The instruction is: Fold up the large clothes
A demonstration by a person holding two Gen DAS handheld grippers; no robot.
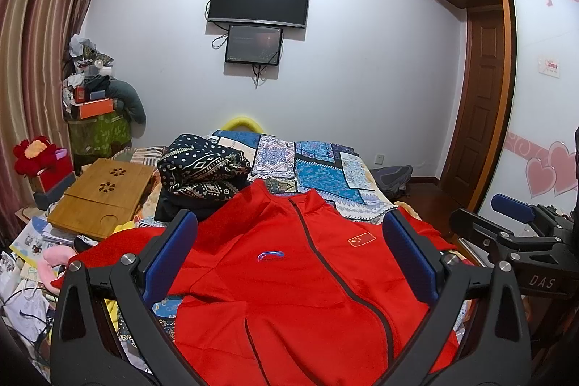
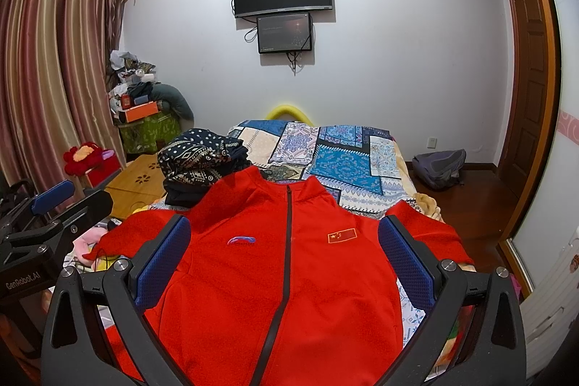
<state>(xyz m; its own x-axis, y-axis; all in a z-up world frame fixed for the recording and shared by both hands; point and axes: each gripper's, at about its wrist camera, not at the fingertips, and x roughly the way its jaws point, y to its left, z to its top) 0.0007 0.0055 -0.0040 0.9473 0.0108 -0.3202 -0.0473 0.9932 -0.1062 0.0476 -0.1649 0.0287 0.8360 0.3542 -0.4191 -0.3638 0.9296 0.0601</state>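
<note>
A red zip-up sports jacket (image 1: pixel 289 277) lies face up and spread flat on the bed, collar toward the far wall, sleeves out to both sides; it also shows in the right wrist view (image 2: pixel 289 277). My left gripper (image 1: pixel 289 241) is open and empty above the jacket's chest. My right gripper (image 2: pixel 286 241) is open and empty above the jacket too. The right gripper also appears at the right edge of the left wrist view (image 1: pixel 514 216); the left gripper appears at the left edge of the right wrist view (image 2: pixel 54 198).
A folded dark patterned garment pile (image 1: pixel 202 172) sits on the patchwork bedspread (image 1: pixel 325 169) beyond the jacket's left shoulder. A wooden lap tray (image 1: pixel 101 194) and clutter lie left. A wardrobe door (image 1: pixel 542 96) and a grey bag on the floor (image 2: pixel 439 167) are right.
</note>
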